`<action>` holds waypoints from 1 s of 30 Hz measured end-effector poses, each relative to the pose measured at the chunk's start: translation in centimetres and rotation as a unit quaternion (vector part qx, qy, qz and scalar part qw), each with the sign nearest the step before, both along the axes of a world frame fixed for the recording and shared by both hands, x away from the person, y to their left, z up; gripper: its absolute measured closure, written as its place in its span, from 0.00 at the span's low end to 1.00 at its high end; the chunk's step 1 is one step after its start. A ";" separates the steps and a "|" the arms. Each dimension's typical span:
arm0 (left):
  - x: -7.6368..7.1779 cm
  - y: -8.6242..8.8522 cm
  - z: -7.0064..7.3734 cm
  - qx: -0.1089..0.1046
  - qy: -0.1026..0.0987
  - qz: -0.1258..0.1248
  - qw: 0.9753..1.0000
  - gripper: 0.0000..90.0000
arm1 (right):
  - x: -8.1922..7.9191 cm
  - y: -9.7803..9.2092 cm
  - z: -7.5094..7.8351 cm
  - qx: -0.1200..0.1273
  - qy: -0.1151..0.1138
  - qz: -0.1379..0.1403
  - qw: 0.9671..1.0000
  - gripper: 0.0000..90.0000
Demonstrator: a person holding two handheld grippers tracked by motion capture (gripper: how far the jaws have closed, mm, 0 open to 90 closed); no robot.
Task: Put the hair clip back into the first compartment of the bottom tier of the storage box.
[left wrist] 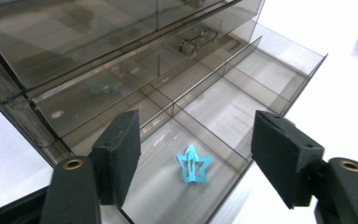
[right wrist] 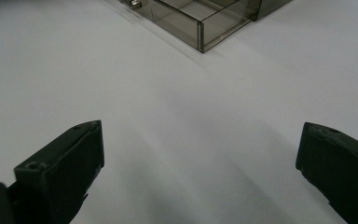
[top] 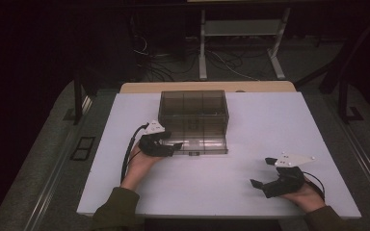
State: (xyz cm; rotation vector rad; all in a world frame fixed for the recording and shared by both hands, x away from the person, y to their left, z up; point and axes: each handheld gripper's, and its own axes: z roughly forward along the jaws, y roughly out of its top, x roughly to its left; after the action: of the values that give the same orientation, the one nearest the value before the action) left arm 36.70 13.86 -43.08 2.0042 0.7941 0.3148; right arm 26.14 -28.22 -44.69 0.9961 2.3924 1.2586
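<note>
One white table (top: 270,125), smoky drawer box (top: 193,108), dark room

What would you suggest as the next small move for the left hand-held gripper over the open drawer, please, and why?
Probably ease the left hand-held gripper down and close on the blue star clip. Its jaws stand open on either side of the clip, which lies loose in a compartment of the pulled-out drawer. The right hand-held gripper rests open, apart on the table.

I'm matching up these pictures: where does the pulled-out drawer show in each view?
High view: the drawer sits centre, at the box's near side.
Left gripper view: it spans the middle, holding a blue star clip.
Right gripper view: its corner is at top centre.
Shared landmark: the white table.
</note>
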 end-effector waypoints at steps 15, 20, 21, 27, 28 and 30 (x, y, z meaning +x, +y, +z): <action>-1.3 0.1 1.1 -0.008 0.003 -0.004 1.000 0.16 | 0.2 -0.4 0.0 0.010 0.005 -0.007 1.000 0.00; -1.6 0.1 1.3 -0.012 -0.005 -0.006 1.000 0.13 | 0.3 -0.5 -0.1 0.013 0.006 -0.010 1.000 0.00; -1.7 0.1 1.4 -0.014 -0.006 -0.005 1.000 0.12 | 0.3 -0.6 -0.1 0.013 0.006 -0.010 1.000 0.00; -2.1 0.2 1.2 -0.010 -0.006 -0.003 1.000 0.08 | 0.3 -0.7 -0.1 0.015 0.006 -0.012 1.000 0.00; -2.2 0.2 1.2 -0.012 -0.007 -0.001 1.000 0.07 | 0.3 -0.7 -0.1 0.015 0.006 -0.012 1.000 0.00; -2.5 0.4 1.2 -0.010 -0.008 0.000 1.000 0.04 | 0.3 -0.7 -0.1 0.014 0.005 -0.011 1.000 0.00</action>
State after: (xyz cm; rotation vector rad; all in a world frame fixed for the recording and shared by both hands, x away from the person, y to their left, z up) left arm 34.21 14.26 -41.83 1.9812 0.7833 0.3221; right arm 26.41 -28.88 -44.79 1.0372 2.3717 1.2847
